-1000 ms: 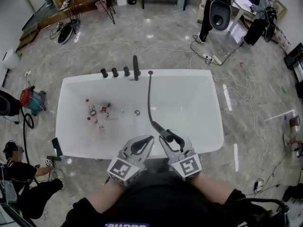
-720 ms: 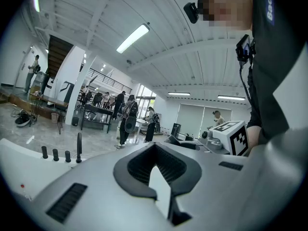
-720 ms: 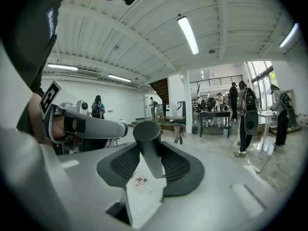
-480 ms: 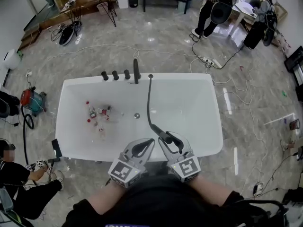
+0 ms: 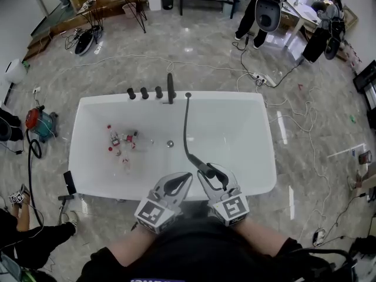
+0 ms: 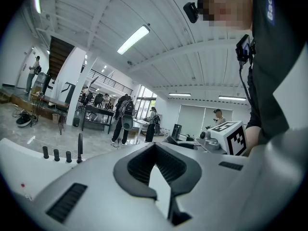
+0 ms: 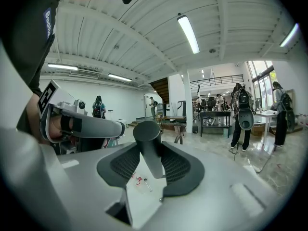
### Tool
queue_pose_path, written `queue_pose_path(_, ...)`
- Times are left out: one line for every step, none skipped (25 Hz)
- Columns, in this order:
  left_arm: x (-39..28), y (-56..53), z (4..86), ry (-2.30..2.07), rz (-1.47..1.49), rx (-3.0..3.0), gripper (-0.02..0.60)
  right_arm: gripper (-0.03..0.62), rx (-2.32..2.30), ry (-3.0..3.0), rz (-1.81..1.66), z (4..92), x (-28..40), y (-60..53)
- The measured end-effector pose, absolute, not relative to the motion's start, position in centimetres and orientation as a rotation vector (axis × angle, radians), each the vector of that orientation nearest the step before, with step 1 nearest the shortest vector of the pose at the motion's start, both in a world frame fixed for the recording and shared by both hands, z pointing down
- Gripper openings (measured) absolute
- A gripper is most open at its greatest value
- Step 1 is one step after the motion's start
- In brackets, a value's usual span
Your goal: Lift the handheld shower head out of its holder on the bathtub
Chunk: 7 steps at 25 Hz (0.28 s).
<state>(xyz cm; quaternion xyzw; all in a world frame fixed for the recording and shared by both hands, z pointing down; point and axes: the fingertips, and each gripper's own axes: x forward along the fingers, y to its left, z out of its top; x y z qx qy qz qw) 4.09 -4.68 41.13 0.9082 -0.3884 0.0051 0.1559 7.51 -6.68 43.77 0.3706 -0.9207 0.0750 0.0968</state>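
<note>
**Head view.** One white bathtub stands on a marble floor. On its far rim are three knobs and one spout. One drain sits in the bottom, and a cluster of small bottles lies left of it, too small to count. One dark hose runs from the far rim across the tub to the shower head. The shower head is over the near side of the tub, well apart from the far rim, in the right gripper. The left gripper is just beside it, over the near rim. A red vacuum cleaner stands on the floor at the left.

**Left gripper view.** This shows what the head view cannot — the jaws meet at the tips, and only white tub shows through the hollow between the pads. The three knobs and the spout appear at the left and the right gripper's marker cube at the right. Several people stand in the room behind.

**Right gripper view.** The jaws stand part-way apart, clamped on the shower head's dark round handle. The handle rises between the two ribbed pads and touches both. Through the gap below it a few of the small bottles show — a detail the left gripper view lacks. The left gripper lies at the left.
</note>
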Motion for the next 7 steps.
queue_pose_path(4.0, -4.56, 41.3, -1.114, 0.01, 2.6, 0.0, 0.133, 1.098, -2.726, 0.221, 43.79, 7.43, -6.62)
queue_pose_path(3.89, -4.43, 41.51, -1.117, 0.005, 2.599, 0.0, 0.133, 1.101, -2.725, 0.216, 43.74, 7.35, -6.59)
queue_pose_path(3.79, -4.31, 41.6, -1.12, -0.001, 2.597, 0.0, 0.133, 1.105, -2.725, 0.207, 43.54, 7.27, -6.61)
queue_pose_path(3.69, -4.21, 41.58, -1.123, -0.007, 2.593, 0.0, 0.133, 1.109, -2.727, 0.199, 43.26, 7.17, -6.65)
queue_pose_path(3.61, -4.12, 41.51, -1.125, -0.011, 2.589, 0.0, 0.133, 1.11, -2.731, 0.197, 43.05, 7.07, -6.63)
queue_pose_path(3.53, -4.04, 41.41, -1.127, -0.013, 2.587, 0.0, 0.133, 1.109, -2.735, 0.2, 42.98, 6.99, -6.55)
queue_pose_path(3.46, -3.97, 41.31, -1.129, -0.015, 2.586, 0.0, 0.133, 1.107, -2.737, 0.204, 42.98, 6.93, -6.45)
